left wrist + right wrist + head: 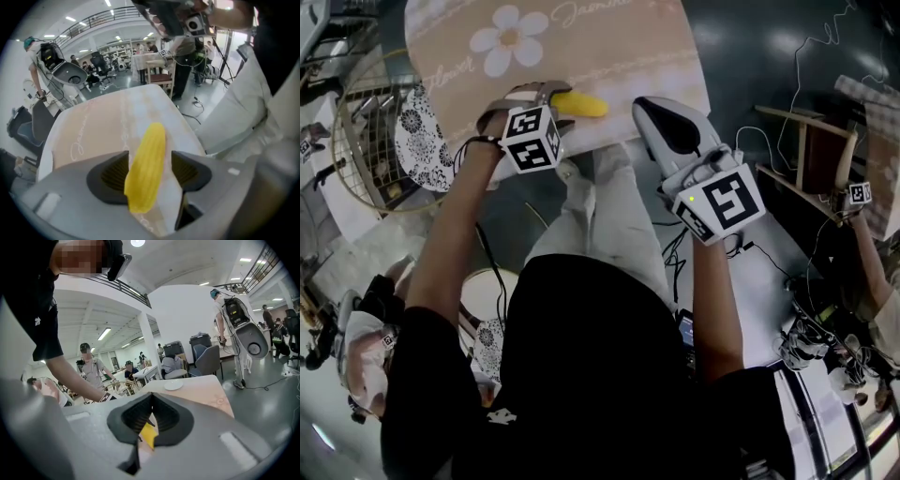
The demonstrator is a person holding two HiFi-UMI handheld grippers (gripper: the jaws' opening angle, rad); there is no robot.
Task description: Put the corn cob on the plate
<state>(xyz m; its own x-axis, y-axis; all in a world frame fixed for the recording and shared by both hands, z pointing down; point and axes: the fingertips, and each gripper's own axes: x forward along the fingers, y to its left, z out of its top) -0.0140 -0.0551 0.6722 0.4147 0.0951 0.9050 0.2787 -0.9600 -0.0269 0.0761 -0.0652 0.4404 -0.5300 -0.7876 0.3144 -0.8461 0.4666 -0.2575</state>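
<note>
Left gripper (150, 159) points steeply down at the near edge of the table (619, 56), jaws wide. The corn cob (579, 105) lies on the beige cloth between them, lengthwise along the jaws. The left pad is at or against its side and there is a clear gap on the right, so it is not clamped. The cob looks smooth, glossy and evenly yellow, likely a plastic model: light, stiff, not fragile, but rounded and tapered, so it may roll or squirt out of a pinch near the tip. Best hold is probably across the thick middle, pads square to its sides. Right gripper (150, 399) sits just beside the cob's far tip at the table's near corner, jaws closed together with nothing in them. It is the nearest thing that could crowd the lift. Beyond, the cloth shows a flower print and is otherwise bare where visible. A small white plate (173, 386) rests well apart toward the far end of the table, seen only in the right gripper view. Off the table's left side, a wire rack (356, 141) holds patterned dishes (417, 141). Wooden chair (811, 150) and floor cables (675, 253) are to the right, clear of the path.
</note>
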